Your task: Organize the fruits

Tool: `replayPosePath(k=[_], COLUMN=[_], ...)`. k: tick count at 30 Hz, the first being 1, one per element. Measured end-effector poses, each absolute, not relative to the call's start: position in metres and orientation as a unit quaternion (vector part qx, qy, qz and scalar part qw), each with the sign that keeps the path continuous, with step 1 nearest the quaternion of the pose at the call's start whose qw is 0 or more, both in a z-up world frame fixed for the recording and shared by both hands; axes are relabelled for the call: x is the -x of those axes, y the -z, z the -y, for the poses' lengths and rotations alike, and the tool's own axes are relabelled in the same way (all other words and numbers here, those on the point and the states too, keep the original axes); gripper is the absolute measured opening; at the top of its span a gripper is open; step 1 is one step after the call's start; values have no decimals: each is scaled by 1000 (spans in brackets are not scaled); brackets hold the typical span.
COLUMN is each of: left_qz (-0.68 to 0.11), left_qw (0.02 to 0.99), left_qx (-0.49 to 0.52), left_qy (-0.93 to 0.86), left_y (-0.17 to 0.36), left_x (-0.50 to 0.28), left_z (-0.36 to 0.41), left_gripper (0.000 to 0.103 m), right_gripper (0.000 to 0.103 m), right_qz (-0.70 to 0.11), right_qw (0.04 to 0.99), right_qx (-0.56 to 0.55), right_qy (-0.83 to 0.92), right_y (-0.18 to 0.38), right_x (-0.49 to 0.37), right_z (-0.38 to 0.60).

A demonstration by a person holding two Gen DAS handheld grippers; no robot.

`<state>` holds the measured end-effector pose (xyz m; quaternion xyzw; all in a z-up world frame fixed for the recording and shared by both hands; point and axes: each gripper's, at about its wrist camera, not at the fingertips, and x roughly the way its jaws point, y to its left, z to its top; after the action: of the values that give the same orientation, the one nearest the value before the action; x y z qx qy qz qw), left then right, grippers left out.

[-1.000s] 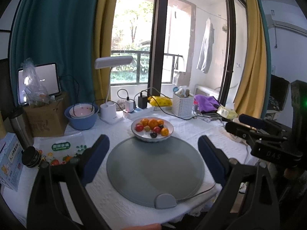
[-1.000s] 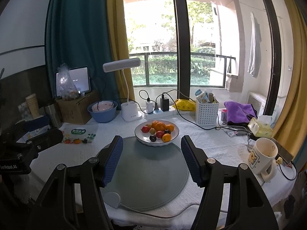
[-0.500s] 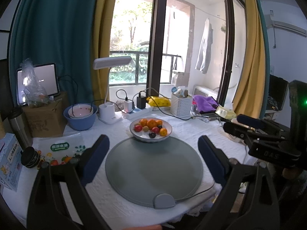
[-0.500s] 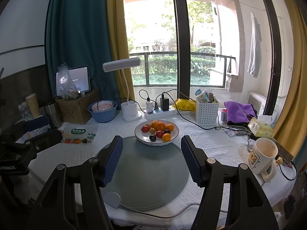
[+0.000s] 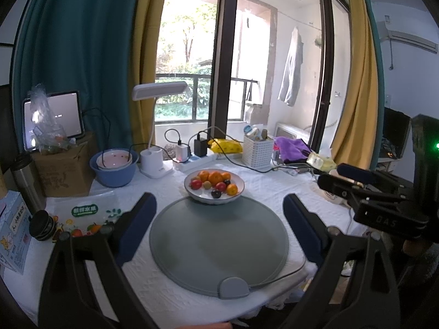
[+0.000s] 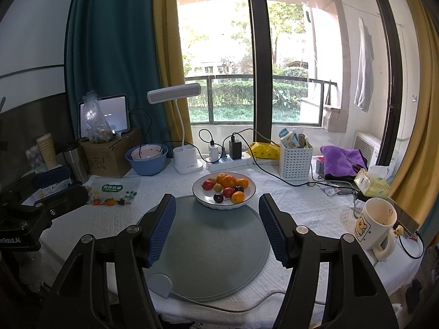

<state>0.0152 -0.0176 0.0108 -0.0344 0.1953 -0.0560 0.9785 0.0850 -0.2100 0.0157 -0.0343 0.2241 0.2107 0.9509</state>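
Right claw (image 6: 216, 227): released, blue pads apart, nothing between them, hovering over the near half of the grey round mat (image 6: 208, 249). Left claw (image 5: 219, 227): same, spread wide and empty over the mat, pads well clear of it.

Mat has a grey tab at its near edge with a cable running off to the right; cable end cut off by the frame.

Fruits sit in the white plate (image 6: 248, 192) at the mat's far edge, plate rim overlapping the mat. Dead ahead of both claws, beyond the fingertips, not touched. In it: oranges (image 6: 226, 181), red fruits (image 6: 227, 192), a dark plum-like one (image 6: 218, 198), a small yellowish one. Exact count unclear, they overlap.

Left of the mat: clear bag (image 6: 114, 190) with a green label in Chinese characters, too small to read, fruit printed along its bottom. Blue-and-white box (image 5: 12, 224) at the far left, print illegible, partly cut off. Other claw body seen at each view's edge: lettering "DAS" in the left view, "Robot.AI" with the start cropped in the right view.

Right: white mug (image 6: 374, 226) with a bear cartoon.

Behind the plate: blue bowl (image 6: 146, 161) holding a pink one, desk lamp (image 6: 181, 126), power strip, white basket (image 6: 295, 161), purple cloth, tablet (image 6: 109, 115) on a cardboard box, screen text unreadable.
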Motion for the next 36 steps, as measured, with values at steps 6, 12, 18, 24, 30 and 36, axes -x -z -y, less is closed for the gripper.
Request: replayPosePath(k=[6, 12, 18, 24, 30, 36], left_qz=[-195, -194, -192, -189, -188, -183], left_qw=[979, 979, 979, 979, 980, 980], left_qx=[35, 34, 34, 35, 34, 34], left_qy=[58, 59, 61, 60, 62, 64], left_y=[-12, -12, -13, -15, -16, -16], left_x=[-15, -15, -15, -14, -14, -13], left_z=[20, 20, 21, 21, 21, 19], left_gripper=[94, 94, 94, 94, 94, 94], right_gripper=[66, 66, 66, 66, 66, 66], right_qz=[-224, -225, -225, -224, -224, -224], right_qw=[951, 951, 951, 951, 951, 951], right_qx=[34, 35, 35, 35, 35, 36], right_qy=[-211, -210, -211, -211, -211, -212], right_y=[-16, -16, -16, -16, -16, -16], right_x=[-84, -84, -84, -84, -84, -83], right_z=[210, 210, 209, 209, 209, 208])
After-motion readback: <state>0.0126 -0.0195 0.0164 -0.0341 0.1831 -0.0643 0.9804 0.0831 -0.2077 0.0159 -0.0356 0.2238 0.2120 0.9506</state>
